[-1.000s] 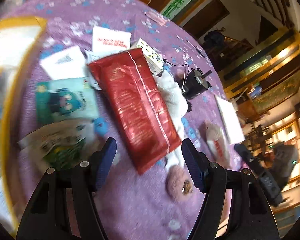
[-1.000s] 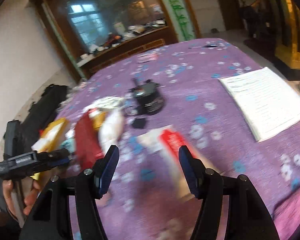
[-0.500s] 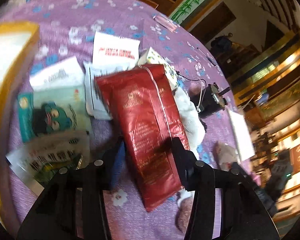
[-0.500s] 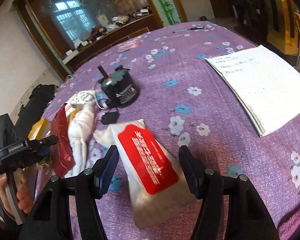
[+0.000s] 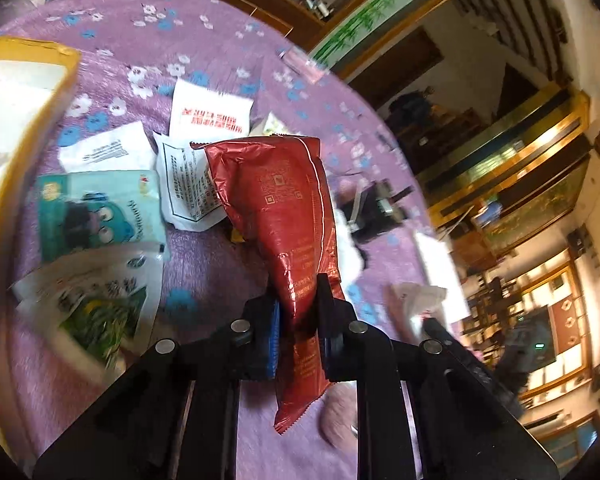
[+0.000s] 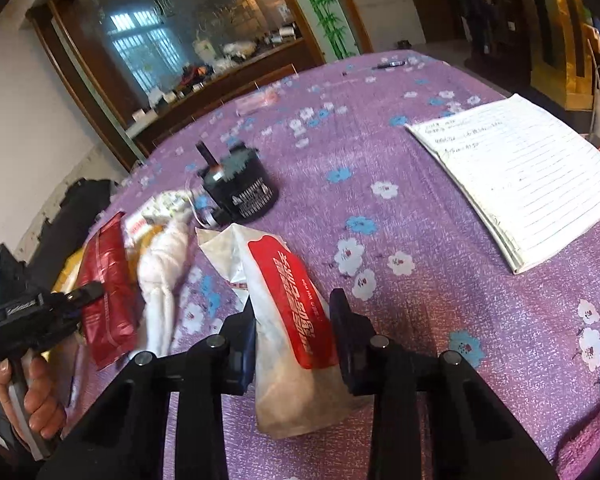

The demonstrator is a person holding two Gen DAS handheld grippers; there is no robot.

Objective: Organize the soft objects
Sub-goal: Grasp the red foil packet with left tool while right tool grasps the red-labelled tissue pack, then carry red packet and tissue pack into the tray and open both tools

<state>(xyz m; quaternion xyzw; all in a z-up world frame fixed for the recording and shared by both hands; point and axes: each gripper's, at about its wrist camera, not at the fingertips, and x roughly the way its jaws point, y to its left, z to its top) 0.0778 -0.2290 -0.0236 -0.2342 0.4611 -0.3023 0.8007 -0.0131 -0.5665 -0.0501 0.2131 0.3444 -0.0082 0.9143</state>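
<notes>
My left gripper (image 5: pixel 298 300) is closing its jaws on a red foil pouch (image 5: pixel 284 208); the pads pinch its lower part and the pouch stands up off the purple cloth. The right wrist view shows the same pouch (image 6: pixel 108 292) at the left, with a hand (image 6: pixel 32 400) on that gripper's handle. My right gripper (image 6: pixel 294 304) is closing its jaws on a white wet-wipe pack with a red label (image 6: pixel 292 312). Both pads touch its sides, and the pack still rests on the cloth.
A yellow-rimmed container (image 5: pixel 4 120) stands at the far left. A teal pack (image 5: pixel 92 212), white sachets (image 5: pixel 208 116) and a green-and-white pack (image 5: pixel 100 304) lie near it. A white cloth bundle (image 6: pixel 160 280), a black cylinder (image 6: pixel 240 192) and an open notebook (image 6: pixel 520 176) lie on the table.
The left jaws closed from wide open onto the red pouch, which now stands up from the cloth. The right gripper came down over the wipe pack and its jaws narrowed onto it.
</notes>
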